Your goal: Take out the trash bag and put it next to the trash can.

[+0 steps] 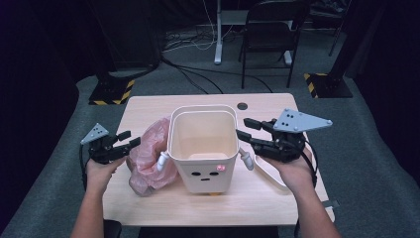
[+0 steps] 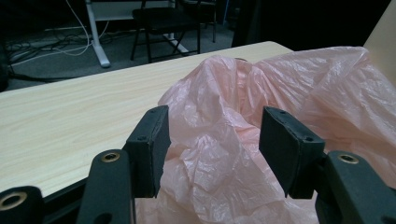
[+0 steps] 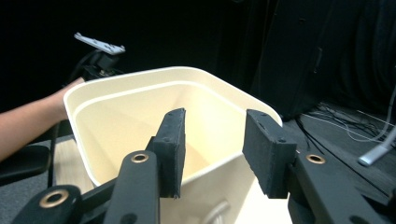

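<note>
At lower left of the high view, the left gripper (image 1: pixel 126 139) stood with jaws parted, empty, just beside the crumpled pink plastic bag (image 1: pixel 148 158) on the table (image 1: pixel 148 106). At centre, touching the bag, stood the cream bin (image 1: pixel 203 144), upright and open-topped. At right, the right gripper (image 1: pixel 246 128) was open, holding nothing, near the bin's rim.

No readable text, label, brand or number shows on the bin (image 1: pixel 203 148), bag (image 1: pixel 148 156) or table (image 1: pixel 148 106).
</note>
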